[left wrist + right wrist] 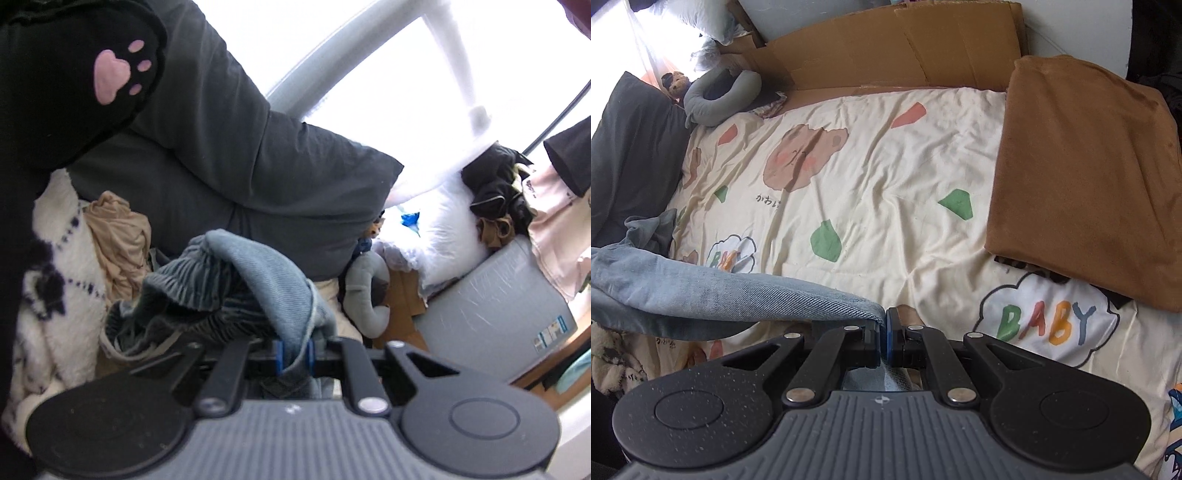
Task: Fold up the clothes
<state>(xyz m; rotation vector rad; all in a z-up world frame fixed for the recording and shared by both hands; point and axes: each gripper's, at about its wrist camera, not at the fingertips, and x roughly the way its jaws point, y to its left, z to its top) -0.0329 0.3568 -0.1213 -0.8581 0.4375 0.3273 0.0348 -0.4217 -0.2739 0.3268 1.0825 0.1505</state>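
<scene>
Both grippers pinch the same blue denim garment (pixel 683 288). The left gripper (pixel 294 356) has its jaws pressed onto a fold of it, the rest bunched in a ribbed heap just beyond the jaws. The right gripper (pixel 882 334) clamps a hemmed edge, and the cloth stretches away to the left, held above the bed sheet (pixel 871 206).

My judgement: the garment is being lifted and pulled out between the two grips. Next it needs spreading flat on the open sheet, with both grips kept tight and the bunched part shaken loose.

At far left lies a fluffy white blanket (pixel 55 295), then a dark pillow (pixel 240 166) and a grey neck cushion (pixel 720 96). At right a folded brown blanket (pixel 1082 173) narrows the free space.
</scene>
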